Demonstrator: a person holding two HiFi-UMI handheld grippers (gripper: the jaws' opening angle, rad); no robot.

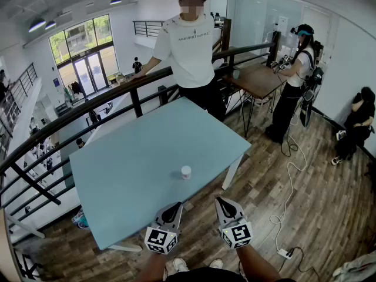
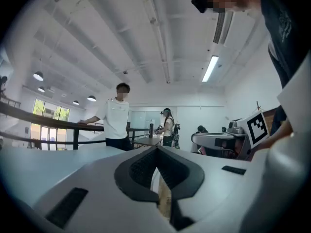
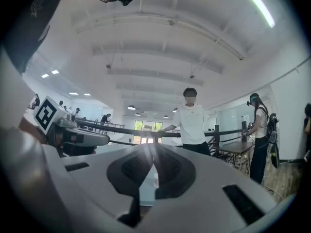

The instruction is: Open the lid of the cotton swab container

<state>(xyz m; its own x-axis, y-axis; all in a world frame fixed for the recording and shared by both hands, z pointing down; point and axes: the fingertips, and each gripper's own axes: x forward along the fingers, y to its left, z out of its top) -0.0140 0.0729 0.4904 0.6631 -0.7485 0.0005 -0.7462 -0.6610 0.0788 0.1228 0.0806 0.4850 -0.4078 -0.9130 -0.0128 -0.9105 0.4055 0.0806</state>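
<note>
The cotton swab container [image 1: 185, 172] is a small white tub with its lid on, standing upright on the light blue table [image 1: 129, 175] near the front right. Both grippers hover at the table's front edge, short of the container and apart from it. My left gripper [image 1: 175, 206] sits below and slightly left of it, jaws shut and empty. My right gripper [image 1: 221, 200] is to the lower right, also shut and empty. In the left gripper view the left gripper [image 2: 156, 153] has its jaws pressed together. In the right gripper view, a white sliver of the container [image 3: 155, 178] shows past the right gripper [image 3: 153, 155].
A person in a white T-shirt [image 1: 189, 46] stands at the table's far edge, leaning on the black railing [image 1: 88, 107]. Another person [image 1: 296, 75] stands by a wooden table [image 1: 255, 78] at back right. A cable and power strip [image 1: 284, 253] lie on the wood floor.
</note>
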